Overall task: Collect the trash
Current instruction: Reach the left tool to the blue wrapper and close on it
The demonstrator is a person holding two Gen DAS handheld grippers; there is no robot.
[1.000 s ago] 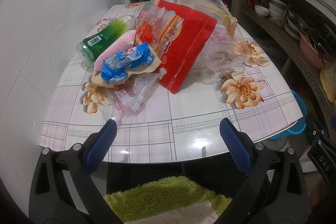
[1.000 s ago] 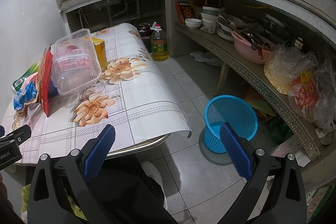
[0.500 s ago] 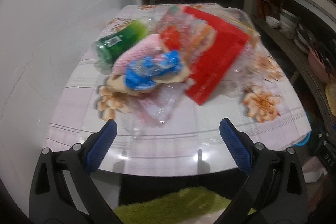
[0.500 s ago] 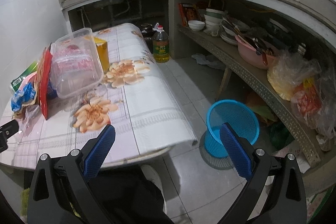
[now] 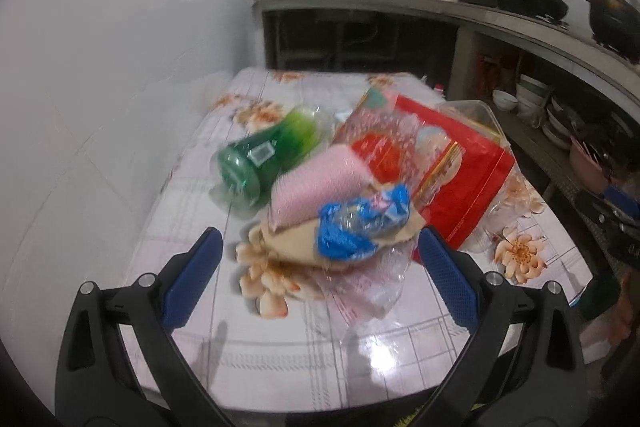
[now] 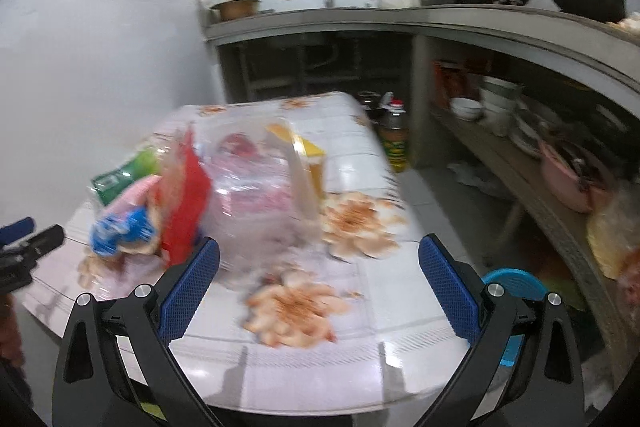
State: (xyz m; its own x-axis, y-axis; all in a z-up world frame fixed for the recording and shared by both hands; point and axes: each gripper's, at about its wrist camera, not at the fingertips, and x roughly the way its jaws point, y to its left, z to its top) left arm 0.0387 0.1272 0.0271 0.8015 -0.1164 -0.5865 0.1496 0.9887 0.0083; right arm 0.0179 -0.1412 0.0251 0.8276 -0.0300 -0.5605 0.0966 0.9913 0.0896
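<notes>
Left gripper point(image 5: 319, 259): fingers spread wide, nothing between them; it hangs over the near edge of the table, with the trash pile ahead at 12 o'clock.
Right gripper point(image 6: 319, 269): fingers spread wide, nothing held; it hangs over the near part of the table, with the clear box at 11 o'clock.
Table point(image 5: 280, 359): covered by a glossy checked cloth printed with orange flowers; it stands against a white wall.
Trash pile: heaped in the middle of the table, its items touching or overlapping.
Green bottle point(image 5: 266, 158): lies on its side at the 10 o'clock side of the pile, base toward the left gripper.
Pink pad point(image 5: 314, 185): leans on the bottle's right side, above the blue wrapper.
Blue wrapper point(image 5: 362, 223): crumpled, rests on a beige sheet point(image 5: 296, 245) at the near end of the pile, just ahead of the left fingertips.
Red bag point(image 5: 460, 179): flat, tilted, at the 2 o'clock side of the pile; a clear printed wrapper lies on it.
Clear film point(image 5: 372, 287): lies flat on the cloth at the near foot of the pile.
Clear box point(image 6: 264, 195): blurred in the right wrist view; it leans against the red bag, with a yellow carton point(image 6: 314, 155) behind it.
Blue basket point(image 6: 516, 287): on the floor at the right gripper's 3 o'clock, partly hidden by its right finger.
Oil bottle point(image 6: 394, 139): stands on the floor beyond the table's far right corner.
</notes>
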